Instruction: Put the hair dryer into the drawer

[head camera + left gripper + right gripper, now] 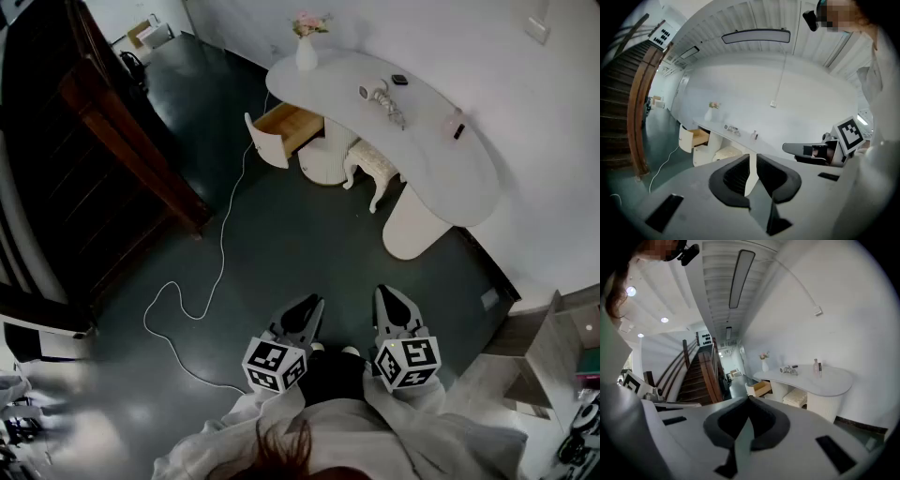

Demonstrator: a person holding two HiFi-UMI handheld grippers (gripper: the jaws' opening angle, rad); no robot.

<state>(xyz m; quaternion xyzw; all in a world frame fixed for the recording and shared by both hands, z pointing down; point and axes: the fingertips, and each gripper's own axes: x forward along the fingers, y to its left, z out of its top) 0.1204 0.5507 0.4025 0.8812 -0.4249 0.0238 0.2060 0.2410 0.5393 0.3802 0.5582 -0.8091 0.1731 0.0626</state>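
White-sleeved, holding two grippers side by side at 6 o'clock of the head view, both tilting slightly downward over the dark floor (281, 234). Pressing the right gripper (389, 298) fully together, pinching nothing. Leaving the left gripper (311, 307) a thin slit apart, likewise gripping nothing. Facing the curved white table (441, 178), well apart at 1 o'clock. Finding the hair dryer (380, 96) lying on the table top toward its far end, untouched and well apart from both grippers. Noting the drawer (286, 127) standing pulled out at 9 o'clock of the hair dryer, showing its wooden inside, with its white front turning toward 7 o'clock. Spotting a white vase (307, 54) of pink flowers standing on the table at 10 o'clock of the hair dryer, and a white stool (373, 161) tucking under the table edge at 6 o'clock of it. Tracing a white cable (222, 234) snaking over the floor from beside the drawer toward 7 o'clock. Passing a dark wooden staircase (103, 122) at 10 o'clock.
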